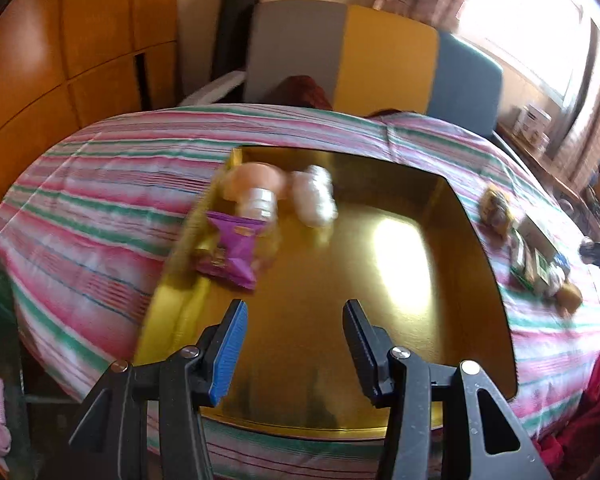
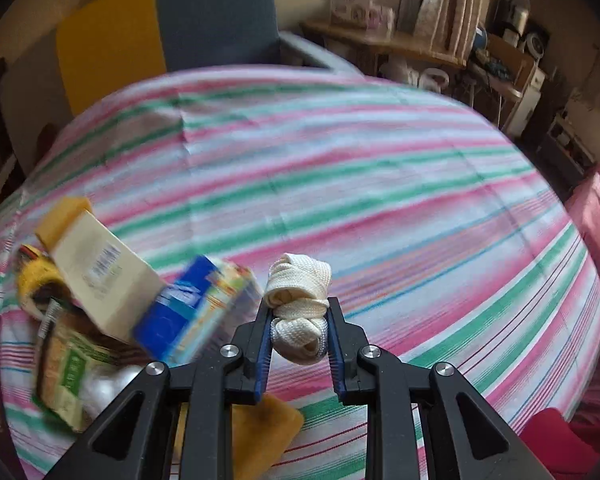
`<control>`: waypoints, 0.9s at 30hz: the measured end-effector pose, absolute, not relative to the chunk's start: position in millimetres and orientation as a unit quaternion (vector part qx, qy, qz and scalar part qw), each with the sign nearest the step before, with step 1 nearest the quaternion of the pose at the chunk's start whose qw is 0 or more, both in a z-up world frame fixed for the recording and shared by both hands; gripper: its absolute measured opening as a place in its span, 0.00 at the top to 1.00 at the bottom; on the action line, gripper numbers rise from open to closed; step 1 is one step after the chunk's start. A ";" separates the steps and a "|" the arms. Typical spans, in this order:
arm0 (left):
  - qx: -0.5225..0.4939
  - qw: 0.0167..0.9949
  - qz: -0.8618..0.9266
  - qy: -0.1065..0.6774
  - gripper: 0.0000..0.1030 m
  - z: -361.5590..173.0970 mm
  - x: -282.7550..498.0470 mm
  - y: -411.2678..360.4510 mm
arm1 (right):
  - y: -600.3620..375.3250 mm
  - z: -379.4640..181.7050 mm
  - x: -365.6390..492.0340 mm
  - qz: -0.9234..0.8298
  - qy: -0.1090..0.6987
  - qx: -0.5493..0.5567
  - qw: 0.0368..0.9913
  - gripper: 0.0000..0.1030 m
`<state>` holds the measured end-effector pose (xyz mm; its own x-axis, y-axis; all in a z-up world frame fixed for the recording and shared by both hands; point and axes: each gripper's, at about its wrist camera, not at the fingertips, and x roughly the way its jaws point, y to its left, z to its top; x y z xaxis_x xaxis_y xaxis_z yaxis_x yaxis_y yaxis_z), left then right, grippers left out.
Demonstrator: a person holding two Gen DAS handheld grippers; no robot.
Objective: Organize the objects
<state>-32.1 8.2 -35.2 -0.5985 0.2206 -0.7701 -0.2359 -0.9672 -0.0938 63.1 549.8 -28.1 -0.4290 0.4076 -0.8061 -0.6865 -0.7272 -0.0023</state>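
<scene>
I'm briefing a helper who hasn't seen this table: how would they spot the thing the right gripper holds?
On the striped tablecloth, right of the pile of boxes, look between the right gripper fingers. The white knotted cloth bundle is the only soft, woven item there.

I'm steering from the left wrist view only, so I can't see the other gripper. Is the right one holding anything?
Observer: Yes, the right gripper is shut on a cream knotted cloth bundle.
Operator: Is it over the gold tray?
Observer: No, striped tablecloth lies under it.
Operator: What's nearby?
Observer: A blue box and a beige carton sit to its left.
</scene>
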 end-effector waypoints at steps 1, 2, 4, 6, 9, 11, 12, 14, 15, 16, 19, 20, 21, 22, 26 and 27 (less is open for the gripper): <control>-0.428 0.119 0.896 0.002 0.52 -34.1 -33.5 1.8 | 541.6 -17.0 60.7 0.840 0.165 -0.410 0.315 0.76; -0.426 0.108 0.898 -0.006 0.52 -32.5 -35.2 -7.0 | 529.6 -5.5 56.8 0.852 0.165 -0.401 0.293 0.76; -0.424 0.095 0.900 -0.013 0.52 -30.3 -36.8 -18.5 | 493.8 14.5 43.1 0.877 0.155 -0.390 0.234 0.76; -0.422 0.083 0.903 -0.019 0.52 -28.2 -38.3 -30.0 | 452.7 26.1 27.0 0.895 0.137 -0.389 0.169 0.76; -0.422 0.067 0.903 -0.029 0.52 -28.7 -40.3 -43.4 | 366.0 33.3 -3.7 0.911 0.092 -0.399 0.049 0.76; -0.422 0.061 0.904 -0.034 0.52 -29.7 -40.6 -50.9 | 314.3 25.2 -19.7 0.906 0.075 -0.417 -0.016 0.76; -0.423 0.058 0.904 -0.037 0.52 -30.7 -40.6 -54.1 | 292.9 19.5 -28.0 0.901 0.075 -0.427 -0.025 0.76; -0.425 0.056 0.902 -0.042 0.52 -33.6 -40.1 -59.2 | 245.5 3.0 -47.0 0.887 0.066 -0.451 -0.078 0.76; -0.427 0.055 0.901 -0.045 0.52 -35.8 -40.6 -62.0 | 228.6 -5.5 -56.1 0.879 0.065 -0.463 -0.099 0.76; -0.429 0.054 0.900 -0.047 0.52 -37.6 -41.6 -63.2 | 207.2 -16.1 -66.9 0.869 0.060 -0.477 -0.117 0.76; -0.435 0.052 0.897 -0.053 0.52 -43.1 -42.4 -66.5 | 166.0 -43.3 -94.5 0.847 0.061 -0.511 -0.134 0.76; -0.437 0.052 0.896 -0.055 0.52 -44.4 -42.6 -68.5 | 157.1 -50.5 -102.0 0.842 0.063 -0.518 -0.136 0.76; -0.438 0.051 0.896 -0.057 0.52 -45.4 -42.8 -70.2 | 146.9 -57.9 -110.7 0.838 0.064 -0.524 -0.136 0.76; -0.438 0.050 0.896 -0.058 0.52 -46.5 -43.0 -71.5 | 142.3 -62.7 -116.3 0.836 0.067 -0.527 -0.136 0.76; -0.442 0.049 0.893 -0.063 0.52 -50.2 -43.8 -73.9 | 127.6 -78.0 -135.1 0.830 0.079 -0.534 -0.143 0.70; -0.443 0.050 0.893 -0.063 0.52 -50.6 -43.3 -73.5 | 127.7 -79.6 -138.0 0.830 0.085 -0.533 -0.141 0.61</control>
